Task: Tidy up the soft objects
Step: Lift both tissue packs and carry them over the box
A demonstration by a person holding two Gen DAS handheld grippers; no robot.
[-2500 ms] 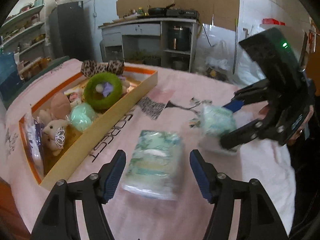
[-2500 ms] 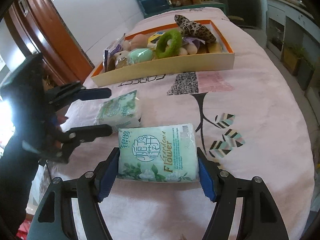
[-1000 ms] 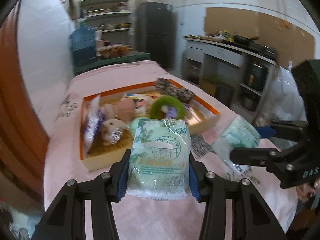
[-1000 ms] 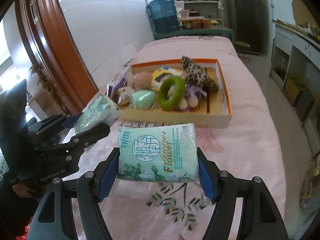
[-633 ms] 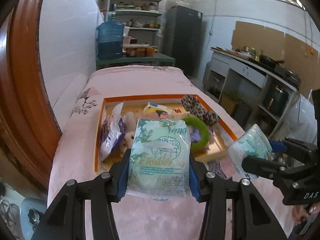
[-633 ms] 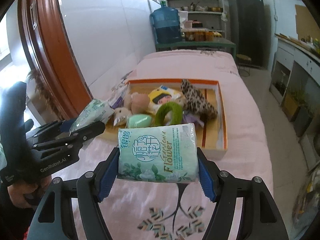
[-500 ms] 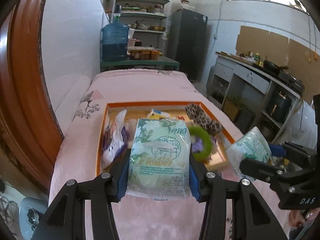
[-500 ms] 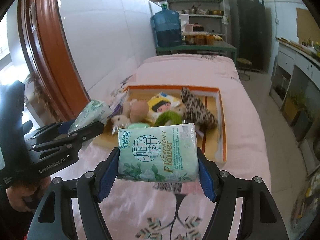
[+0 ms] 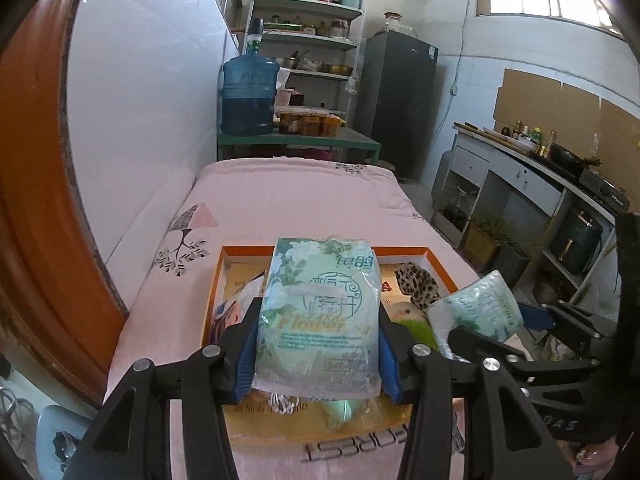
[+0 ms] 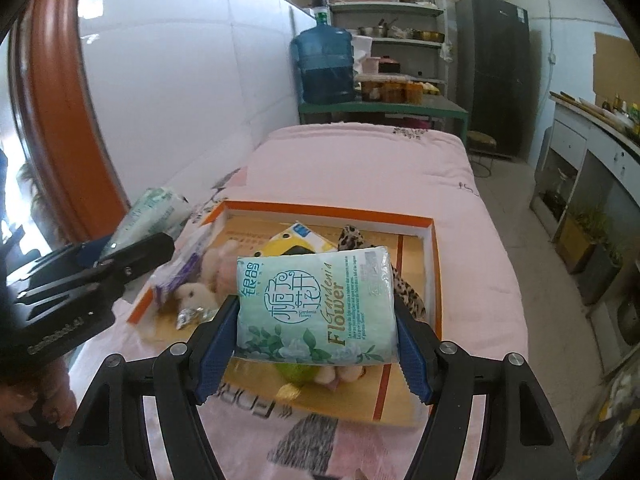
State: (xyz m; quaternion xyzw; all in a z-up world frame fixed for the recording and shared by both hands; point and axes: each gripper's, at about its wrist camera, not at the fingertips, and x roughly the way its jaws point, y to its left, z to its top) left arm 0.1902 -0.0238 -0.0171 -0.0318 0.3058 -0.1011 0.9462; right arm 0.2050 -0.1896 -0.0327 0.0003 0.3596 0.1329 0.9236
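1. You stand over a pink blanket; shelves, a water jug and a fridge lie beyond.
2. Your left gripper clamps one tissue pack, your right gripper another tissue pack reading "Gardenia Flower", both above the orange box.

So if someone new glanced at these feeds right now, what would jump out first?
Two green tissue packs held in the air: one clamped in the left gripper, the other in the right gripper, both over the near edge of the orange-rimmed box. The box on the pink cloth already holds plush toys and a leopard-print piece.
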